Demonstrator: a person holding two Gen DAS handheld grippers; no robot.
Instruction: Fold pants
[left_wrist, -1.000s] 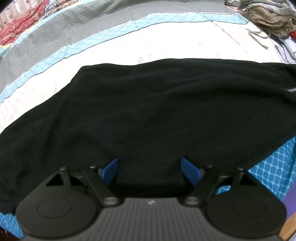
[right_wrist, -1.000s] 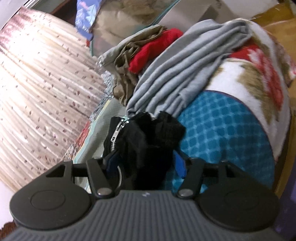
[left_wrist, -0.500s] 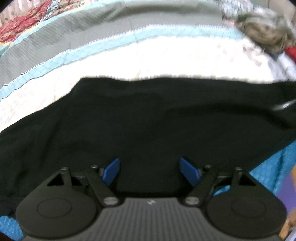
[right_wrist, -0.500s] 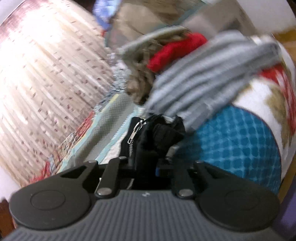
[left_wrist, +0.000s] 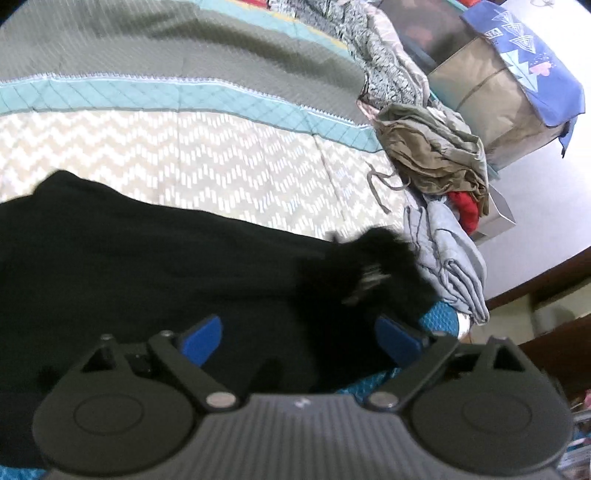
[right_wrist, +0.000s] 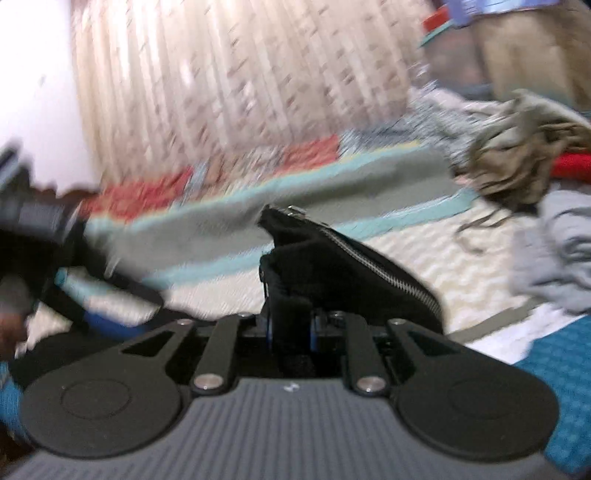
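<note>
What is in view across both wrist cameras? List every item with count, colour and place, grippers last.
pants: one, black, spread across the near part of the bed, zipped end lifted in the right gripper
bedspread: one, cream zigzag with teal and grey bands, under the pants
olive garment: one, crumpled, at the far right of the bed
red garment: one, tucked under the olive one
grey garment: one, folded, right of the pants
curtain: one, pale patterned, behind the bed
left gripper: one, black with blue pads, open above the pants
right gripper: one, black, closed on the pants' zipped end
</note>
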